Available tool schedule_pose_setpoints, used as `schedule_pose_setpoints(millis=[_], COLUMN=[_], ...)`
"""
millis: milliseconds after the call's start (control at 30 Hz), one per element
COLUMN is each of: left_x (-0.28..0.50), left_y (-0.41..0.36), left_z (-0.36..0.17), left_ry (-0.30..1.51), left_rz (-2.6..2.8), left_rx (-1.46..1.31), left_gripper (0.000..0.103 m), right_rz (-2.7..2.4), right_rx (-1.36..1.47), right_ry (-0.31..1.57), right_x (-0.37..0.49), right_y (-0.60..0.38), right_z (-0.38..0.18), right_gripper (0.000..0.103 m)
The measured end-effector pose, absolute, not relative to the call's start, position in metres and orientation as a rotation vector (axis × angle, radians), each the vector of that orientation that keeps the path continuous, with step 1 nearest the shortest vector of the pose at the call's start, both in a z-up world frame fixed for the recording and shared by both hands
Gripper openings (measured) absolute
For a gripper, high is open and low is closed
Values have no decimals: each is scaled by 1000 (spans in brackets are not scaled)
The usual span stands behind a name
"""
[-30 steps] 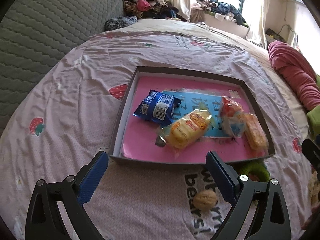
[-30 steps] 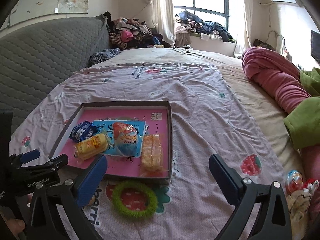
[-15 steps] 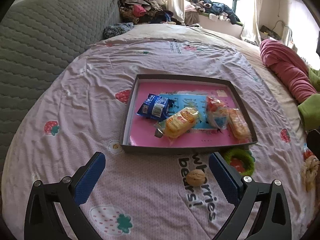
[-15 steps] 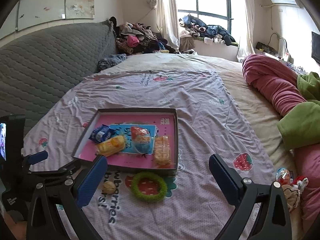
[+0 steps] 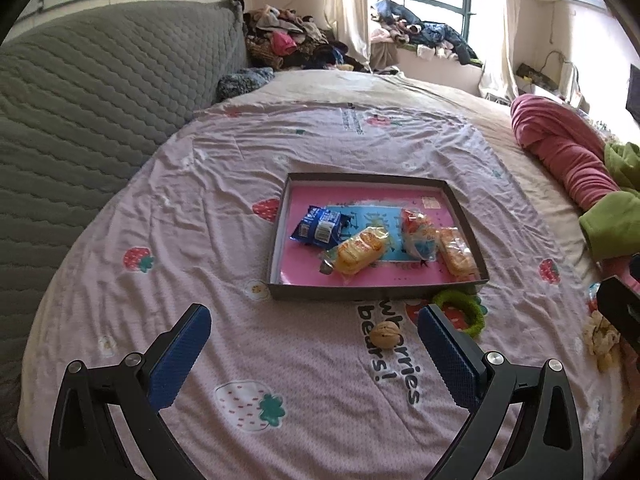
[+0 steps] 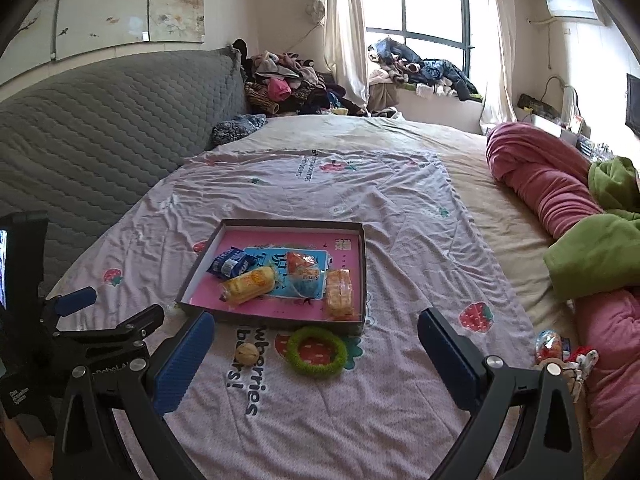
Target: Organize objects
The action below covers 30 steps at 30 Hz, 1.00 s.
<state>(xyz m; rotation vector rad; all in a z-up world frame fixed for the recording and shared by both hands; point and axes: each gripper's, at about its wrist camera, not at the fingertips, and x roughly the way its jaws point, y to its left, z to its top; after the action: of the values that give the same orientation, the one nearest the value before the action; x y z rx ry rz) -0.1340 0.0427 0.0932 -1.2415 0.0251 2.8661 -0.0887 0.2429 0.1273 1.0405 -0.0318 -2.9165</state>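
Ring (image 5: 460,312) half hidden behind tong finger | both tongs (image 5: 316,354) (image 6: 316,356) apart, empty

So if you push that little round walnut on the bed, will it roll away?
Probably a little. The walnut looks round, so a nudge would likely start it rolling. The wrinkled sheet under it looks soft and should slow it soon. Its shell looks hard and bumpy, so it may keep its shape when squeezed, yet could pop sideways from flat pads.
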Motion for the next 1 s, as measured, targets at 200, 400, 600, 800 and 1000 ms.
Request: schedule_pose_setpoints(millis=[200, 400, 600, 800, 1000], left_x=[-110, -90, -67, -45, -27], left_y=[39, 37, 39, 40, 43], left_z=[107, 116, 127, 135, 139], left_ry=[7, 3, 16, 26, 37], left_rz=[2871, 2868, 2873, 2871, 2867], left_rx=[-1218, -1205, -1177, -1155, -1144], left_gripper=[103, 103, 103, 103, 103], right_rz=[-2925, -2930, -2937, -2940, -2941], right_rx=[1016, 1010, 1000, 996, 994], right_ry=[-8, -2, 19, 17, 9], right_x=[-67, -47, -27, -8, 10], right_y=[238, 236, 234, 233, 233], right_z=[144, 153, 161, 166, 166], right_gripper=[102, 103, 102, 102, 103])
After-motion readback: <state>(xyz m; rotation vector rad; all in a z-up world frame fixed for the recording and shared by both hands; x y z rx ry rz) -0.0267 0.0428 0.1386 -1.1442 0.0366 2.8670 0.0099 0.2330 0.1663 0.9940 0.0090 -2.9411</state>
